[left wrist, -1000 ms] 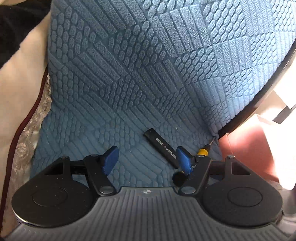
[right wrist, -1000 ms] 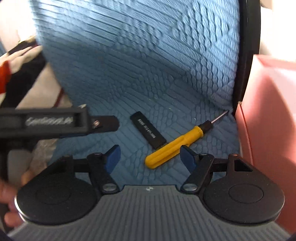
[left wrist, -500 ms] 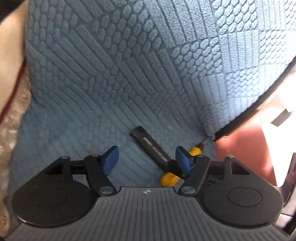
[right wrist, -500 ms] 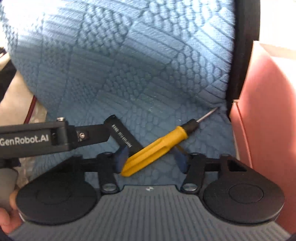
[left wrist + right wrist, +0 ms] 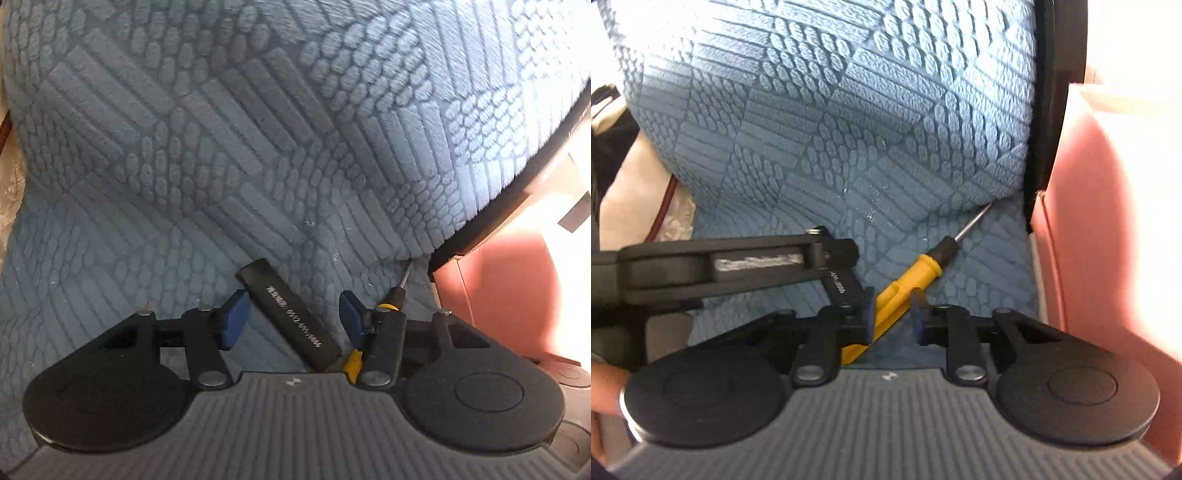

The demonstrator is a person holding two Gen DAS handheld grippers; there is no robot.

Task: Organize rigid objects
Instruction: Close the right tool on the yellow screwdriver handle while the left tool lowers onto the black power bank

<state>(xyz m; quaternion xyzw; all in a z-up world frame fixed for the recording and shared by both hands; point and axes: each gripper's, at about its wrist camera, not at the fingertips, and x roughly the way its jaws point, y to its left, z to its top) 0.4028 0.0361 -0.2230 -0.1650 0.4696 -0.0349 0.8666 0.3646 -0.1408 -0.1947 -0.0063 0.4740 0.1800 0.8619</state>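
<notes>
A black bar with white print (image 5: 291, 314) lies on the blue textured seat cushion (image 5: 221, 147), between the open blue-padded fingers of my left gripper (image 5: 291, 319). A yellow-handled screwdriver (image 5: 908, 280) lies beside it, tip toward the seat corner; its black collar and shaft (image 5: 395, 291) show past the left gripper's right finger. My right gripper (image 5: 892, 312) has its jaws narrowed around the yellow handle, pads at or very near it. The left gripper's arm (image 5: 738, 266) crosses the right wrist view and hides most of the black bar (image 5: 844, 286).
A pink box (image 5: 1108, 221) stands right against the seat's edge, also in the left wrist view (image 5: 509, 291). A black frame (image 5: 1056, 92) runs between cushion and box. Cream and dark fabric (image 5: 624, 177) lies left of the cushion.
Both grippers have moved forward and down to the objects. The black bar now lies between the left fingers. The right jaws have narrowed around the screwdriver handle.
</notes>
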